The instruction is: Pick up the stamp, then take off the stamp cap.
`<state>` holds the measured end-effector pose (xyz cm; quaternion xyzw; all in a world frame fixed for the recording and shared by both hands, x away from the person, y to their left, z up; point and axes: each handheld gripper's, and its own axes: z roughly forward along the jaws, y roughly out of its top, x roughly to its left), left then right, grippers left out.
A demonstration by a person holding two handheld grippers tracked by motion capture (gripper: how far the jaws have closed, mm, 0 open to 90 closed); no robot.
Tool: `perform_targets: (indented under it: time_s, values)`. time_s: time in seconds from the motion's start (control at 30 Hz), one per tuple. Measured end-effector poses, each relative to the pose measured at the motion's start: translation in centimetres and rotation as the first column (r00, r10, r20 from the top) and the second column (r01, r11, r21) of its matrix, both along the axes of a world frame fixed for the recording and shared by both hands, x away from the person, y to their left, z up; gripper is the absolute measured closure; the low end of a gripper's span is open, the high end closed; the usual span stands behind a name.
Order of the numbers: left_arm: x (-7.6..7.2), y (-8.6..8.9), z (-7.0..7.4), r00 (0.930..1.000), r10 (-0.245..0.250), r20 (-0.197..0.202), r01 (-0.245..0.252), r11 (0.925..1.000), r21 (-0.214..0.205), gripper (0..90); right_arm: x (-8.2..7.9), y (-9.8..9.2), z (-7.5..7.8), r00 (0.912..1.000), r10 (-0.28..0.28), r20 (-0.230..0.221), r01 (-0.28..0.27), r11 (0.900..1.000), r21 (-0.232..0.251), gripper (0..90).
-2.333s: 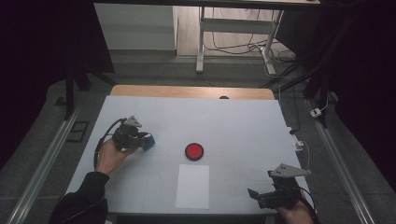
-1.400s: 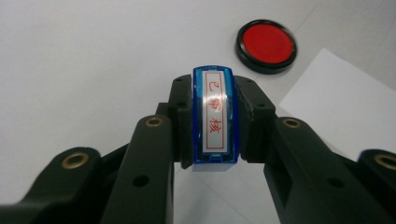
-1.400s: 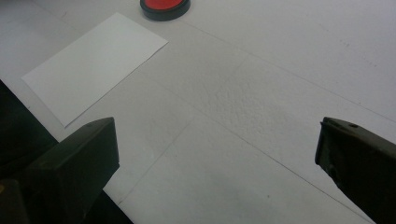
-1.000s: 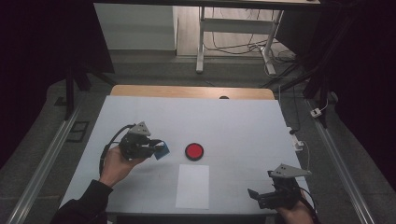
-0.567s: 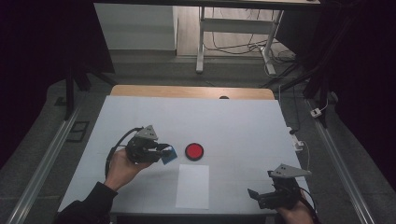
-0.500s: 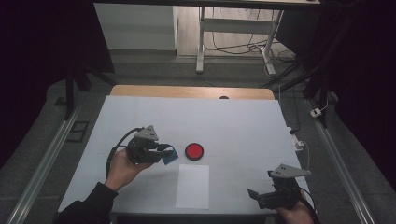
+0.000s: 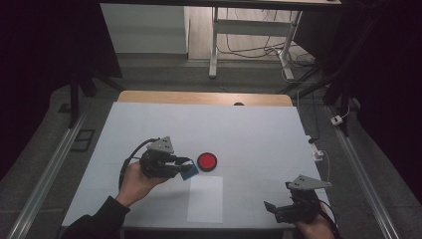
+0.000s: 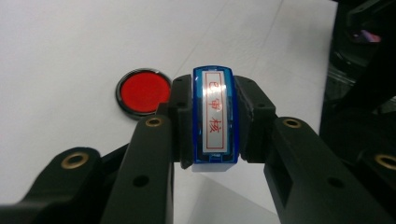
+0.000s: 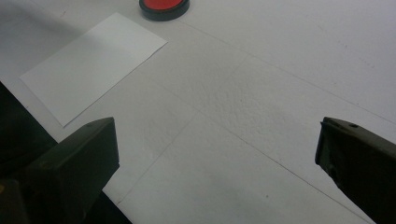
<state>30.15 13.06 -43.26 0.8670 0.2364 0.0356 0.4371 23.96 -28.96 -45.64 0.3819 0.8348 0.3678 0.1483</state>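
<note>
The left hand-held gripper [image 7: 185,167] held a small blue stamp [image 8: 215,119] clamped between its two black jaws, which pressed flat on the stamp's long sides. In the left gripper view the stamp's clear top with red characters faced the camera. It hung above the table [image 7: 259,129], toward the near-left part of it, just beside the round red ink pad [image 7: 206,161] and not touching it. The ink pad sat open near the middle of the table, and a white sheet of paper [image 7: 205,198] lay just nearer the front edge, flat and apart from the pad.

The right hand-held gripper [image 7: 278,211] rested at the near-right corner of the table with its jaws spread wide and nothing between them.

The stamp looked like a light, rigid plastic block, hard enough to take a firm squeeze without giving. Its smooth glossy sides seemed likely to slip if the grip loosened, so holding it across the two long flat faces, about midway up, appeared the sound choice. That left the printing face underneath free. The ink pad was probably light too and might slide or lift if the stamp stuck to it. The paper was thin and limp, and could shift under a pressing stamp unless it was steadied.
</note>
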Motion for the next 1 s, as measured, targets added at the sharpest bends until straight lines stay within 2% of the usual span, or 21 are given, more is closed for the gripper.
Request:
perform_targets:
  time_s: [0.57, 1.0]
  values:
    - [-1.2, -1.6, 0.9, 0.9973, -0.07, 0.02, 0.07, 0.9974, -0.016, 70.1, -0.1, 0.1, 0.0, 1.0, 0.006, 0.001, -0.006, 1.0, -0.008, 0.0]
    - [-1.5, -2.0, 0.8, 0.9955, -0.091, 0.03, 0.091, 0.9958, -0.008, 70.0, -0.2, 0.0, 0.1, 0.9998, 0.005, 0.017, -0.005, 1.0, -0.008, 0.0]
